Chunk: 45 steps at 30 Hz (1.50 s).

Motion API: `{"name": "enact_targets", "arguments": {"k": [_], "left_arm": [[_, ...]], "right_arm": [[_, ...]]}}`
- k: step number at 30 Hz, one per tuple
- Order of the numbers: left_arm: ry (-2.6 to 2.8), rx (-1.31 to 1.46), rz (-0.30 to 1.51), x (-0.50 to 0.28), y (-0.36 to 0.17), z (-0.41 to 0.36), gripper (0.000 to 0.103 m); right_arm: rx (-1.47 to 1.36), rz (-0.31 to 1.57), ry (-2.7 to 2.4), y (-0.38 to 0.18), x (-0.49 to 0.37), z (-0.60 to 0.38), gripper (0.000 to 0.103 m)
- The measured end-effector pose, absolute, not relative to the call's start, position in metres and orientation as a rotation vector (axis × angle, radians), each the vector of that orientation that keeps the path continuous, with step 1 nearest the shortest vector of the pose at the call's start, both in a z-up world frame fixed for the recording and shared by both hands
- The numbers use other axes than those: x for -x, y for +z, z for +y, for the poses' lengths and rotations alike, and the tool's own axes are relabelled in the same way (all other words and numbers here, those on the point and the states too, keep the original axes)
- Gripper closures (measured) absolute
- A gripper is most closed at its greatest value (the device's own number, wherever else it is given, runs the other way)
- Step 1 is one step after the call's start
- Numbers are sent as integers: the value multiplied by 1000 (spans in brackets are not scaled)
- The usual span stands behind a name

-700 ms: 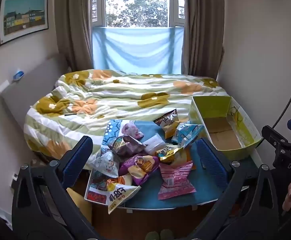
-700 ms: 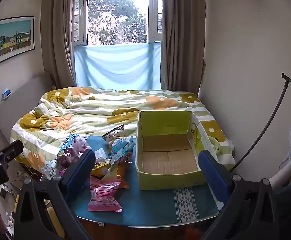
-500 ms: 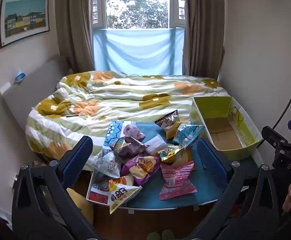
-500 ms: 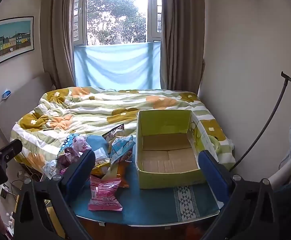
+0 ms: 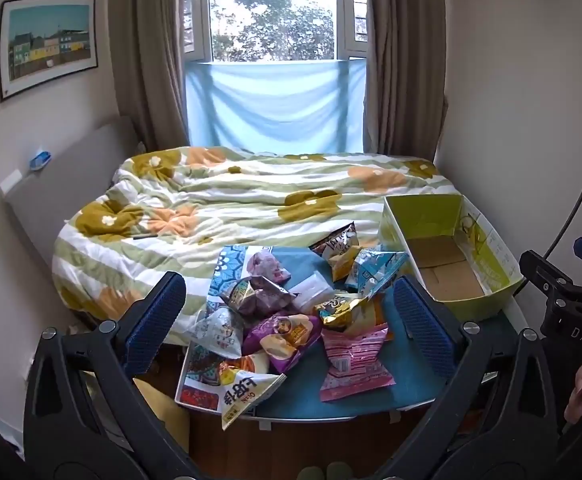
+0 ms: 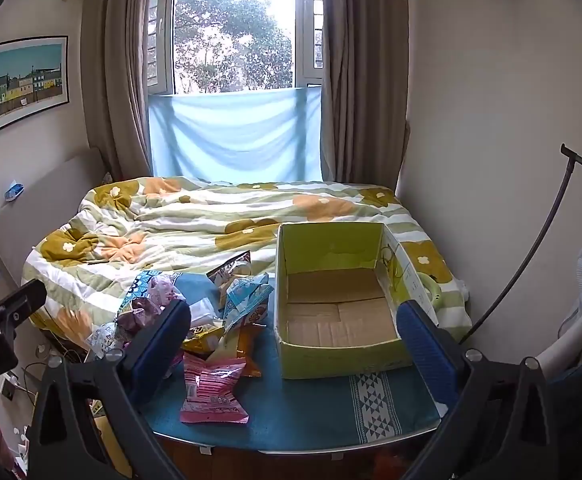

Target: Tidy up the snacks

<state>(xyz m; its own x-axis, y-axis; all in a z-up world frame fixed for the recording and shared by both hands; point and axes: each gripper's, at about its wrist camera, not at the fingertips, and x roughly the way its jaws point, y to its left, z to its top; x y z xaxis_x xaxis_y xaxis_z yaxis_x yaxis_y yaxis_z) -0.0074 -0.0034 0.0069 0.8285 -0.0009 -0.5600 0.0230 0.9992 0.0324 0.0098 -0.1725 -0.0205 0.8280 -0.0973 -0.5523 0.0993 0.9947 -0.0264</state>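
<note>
The left gripper (image 5: pixel 289 312) is released, its two blue pads wide apart with nothing between them, and it hangs above the near edge of the table. Just past its pads lies the pile of snack bags (image 5: pixel 291 312) on the blue tablecloth (image 5: pixel 407 376). A pink packet (image 5: pixel 353 356) is nearest, at about 5 o'clock from the middle of the pile, and a white triangular bag with orange print (image 5: pixel 247 394) hangs over the table edge at 7 o'clock. A light blue bag (image 5: pixel 375 270) leans at 2 o'clock, close to the box.

The right gripper (image 6: pixel 293 334) is released too, holding nothing. Beyond it, at 12 o'clock, stands the open yellow-green cardboard box (image 6: pixel 339 354), with only its brown bottom showing inside. The snack bags are at 9 o'clock from the box, the pink packet apart from it. Behind the table is a bed with a flower quilt (image 6: pixel 211 220).
</note>
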Motion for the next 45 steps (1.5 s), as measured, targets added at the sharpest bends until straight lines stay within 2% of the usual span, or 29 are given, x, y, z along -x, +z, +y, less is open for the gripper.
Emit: {"name": "enact_targets", "arguments": {"k": [45], "left_arm": [[-18, -47, 600, 8, 4, -3, 0]], "right_arm": [[-10, 591, -116, -24, -8, -170, 0]]}}
